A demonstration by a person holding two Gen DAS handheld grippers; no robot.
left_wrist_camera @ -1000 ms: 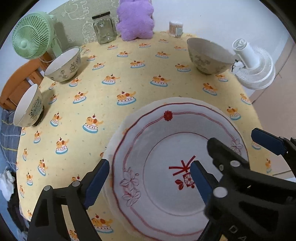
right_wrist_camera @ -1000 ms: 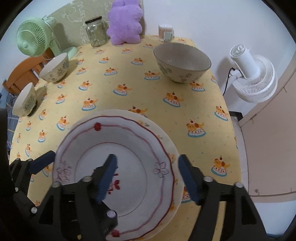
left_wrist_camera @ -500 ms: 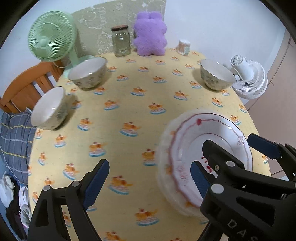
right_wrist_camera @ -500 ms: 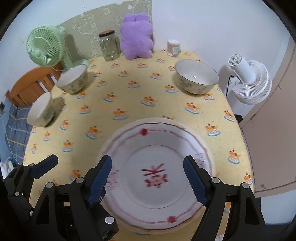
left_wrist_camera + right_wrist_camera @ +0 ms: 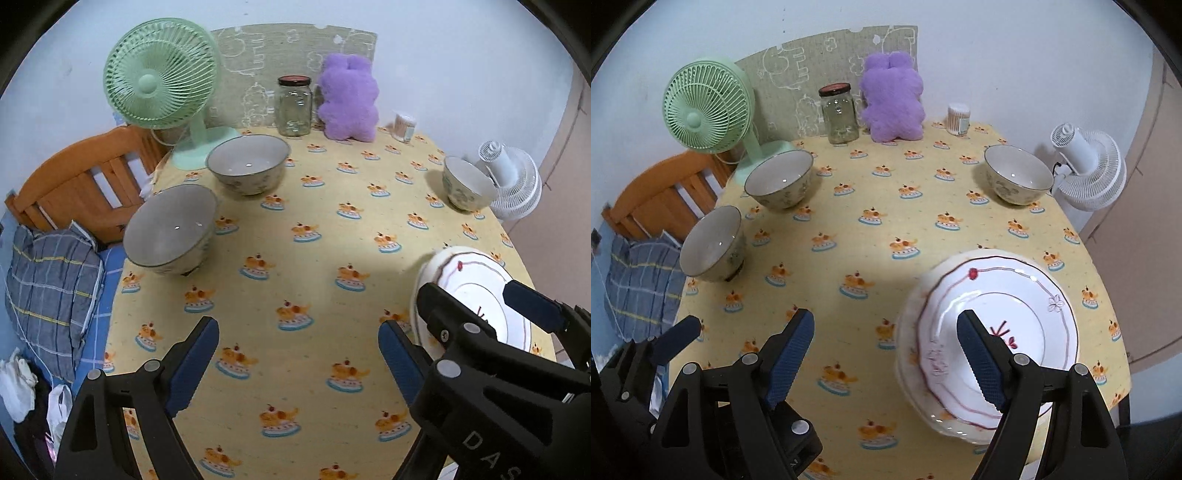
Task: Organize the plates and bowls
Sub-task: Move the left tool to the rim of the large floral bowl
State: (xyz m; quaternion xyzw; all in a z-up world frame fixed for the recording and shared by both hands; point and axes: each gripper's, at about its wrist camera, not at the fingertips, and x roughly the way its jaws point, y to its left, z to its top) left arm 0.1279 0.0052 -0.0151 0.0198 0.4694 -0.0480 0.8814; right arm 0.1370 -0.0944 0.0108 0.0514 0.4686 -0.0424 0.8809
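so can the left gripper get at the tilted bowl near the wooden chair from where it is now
Probably yes. The left gripper is open and empty, and only bare yellow patterned tablecloth lies between it and the tilted grey-rimmed ceramic bowl. The second bowl and the green fan stand behind, out of the path.

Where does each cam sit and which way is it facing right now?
Left wrist: on the left gripper, angled down across the table toward the wall; its own open fingers show, plus the right gripper at lower right.
Right wrist: on the right gripper, same heading; its open fingers show, the left gripper at lower left.
Shared: plate stack, three bowls, green fan, jar.
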